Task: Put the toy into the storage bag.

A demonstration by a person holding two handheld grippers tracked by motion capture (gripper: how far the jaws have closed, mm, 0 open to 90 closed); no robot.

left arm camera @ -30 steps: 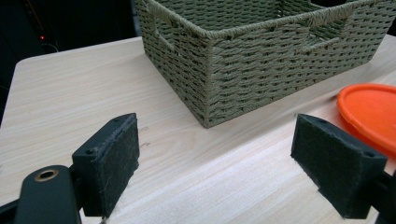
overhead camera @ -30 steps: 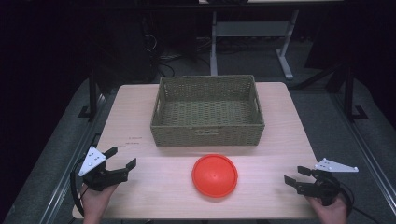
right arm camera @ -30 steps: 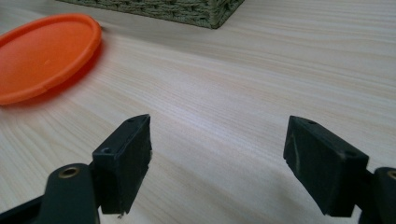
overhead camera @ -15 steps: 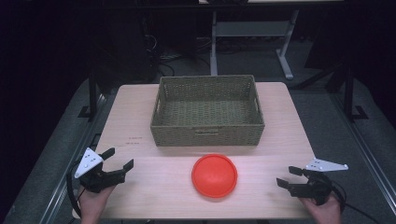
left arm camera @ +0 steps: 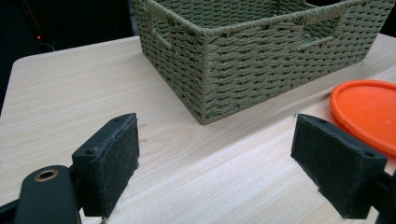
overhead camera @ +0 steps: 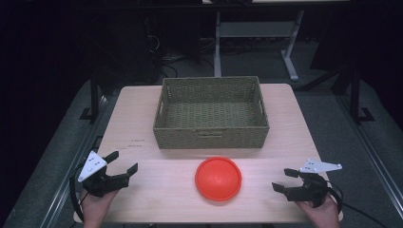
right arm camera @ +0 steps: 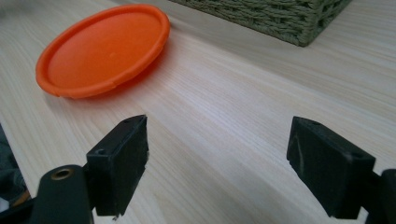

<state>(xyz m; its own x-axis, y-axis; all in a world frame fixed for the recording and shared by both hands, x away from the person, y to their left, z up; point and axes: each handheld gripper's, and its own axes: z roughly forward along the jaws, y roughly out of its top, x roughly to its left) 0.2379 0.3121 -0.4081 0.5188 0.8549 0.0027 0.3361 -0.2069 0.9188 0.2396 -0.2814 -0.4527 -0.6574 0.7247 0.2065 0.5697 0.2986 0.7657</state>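
Orange, the disc [overhead camera: 218, 178] is seen flat on the table [overhead camera: 138, 123], just in front of the basket [overhead camera: 212, 114]. It is flanked by the left gripper [overhead camera: 124, 163] and right gripper [overhead camera: 284, 180], both spread wide and holding nothing.

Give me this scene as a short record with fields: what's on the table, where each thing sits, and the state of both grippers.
surface: light wooden table
basket: woven green basket, at the table's middle toward the far edge, nothing visible inside
disc: orange disc, flat on the table just in front of the basket, apart from it
left gripper: left gripper, jaws open, near the table's front left corner, holding nothing
right gripper: right gripper, jaws open, near the front right corner, holding nothing
contact: neither gripper touches the disc
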